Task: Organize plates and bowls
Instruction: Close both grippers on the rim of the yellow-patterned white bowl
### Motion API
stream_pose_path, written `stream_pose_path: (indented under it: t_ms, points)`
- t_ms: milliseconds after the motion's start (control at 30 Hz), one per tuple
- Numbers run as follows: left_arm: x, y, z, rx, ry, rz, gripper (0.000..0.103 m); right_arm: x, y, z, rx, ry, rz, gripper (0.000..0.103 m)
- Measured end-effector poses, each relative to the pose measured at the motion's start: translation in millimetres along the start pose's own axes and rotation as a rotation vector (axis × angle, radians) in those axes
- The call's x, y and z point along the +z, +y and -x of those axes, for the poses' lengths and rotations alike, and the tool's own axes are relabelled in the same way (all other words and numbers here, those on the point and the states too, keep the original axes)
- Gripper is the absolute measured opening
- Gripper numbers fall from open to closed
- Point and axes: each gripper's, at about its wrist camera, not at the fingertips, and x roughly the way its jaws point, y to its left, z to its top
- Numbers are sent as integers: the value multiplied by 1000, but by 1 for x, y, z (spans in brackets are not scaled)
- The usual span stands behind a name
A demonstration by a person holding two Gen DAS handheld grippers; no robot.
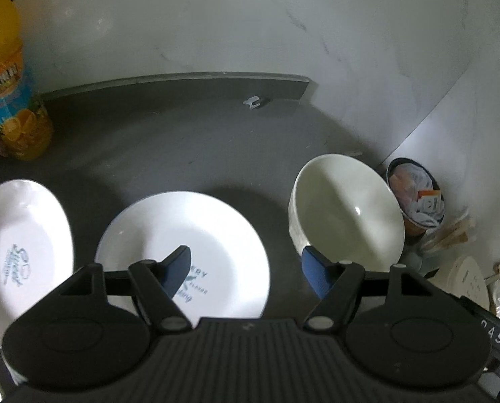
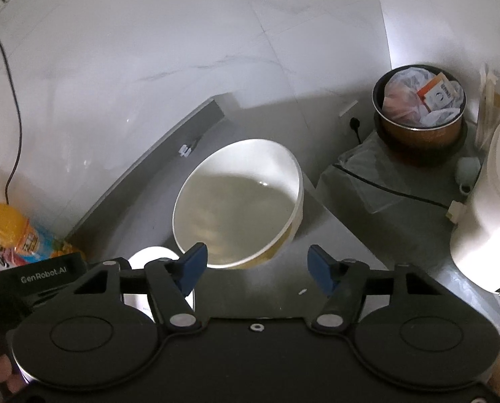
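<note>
Both grippers, left (image 1: 245,268) and right (image 2: 253,263), fingers wide apart, empty, above bowl (image 2: 238,201) and plates (image 1: 183,248), apparently for stacking.

A dark grey counter (image 1: 183,134) with a low raised back edge (image 1: 183,82) meets a white, faintly veined wall (image 1: 250,16). The light is dim, and a black cable (image 2: 11,107) hangs down the wall from a socket.

Grey counter (image 1: 189,141), two plates (image 1: 196,235), bowl (image 1: 347,211), perhaps juice bottle (image 1: 8,77)
</note>
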Motion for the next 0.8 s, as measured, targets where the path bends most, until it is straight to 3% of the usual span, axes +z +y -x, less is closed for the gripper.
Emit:
stream_pose_path:
  t_ms: [367,633,800]
  points:
    - [5,-18,-32,-69,13,73,61,10,-23,-38,-11,35,-99,47]
    - [7,-26,-66,-93,89,175,39,14,-38,-61,-24,55,-182,36]
    - [11,-30,-83,-64,109,177,25,15,-39,-84,-24,115,-185,33]
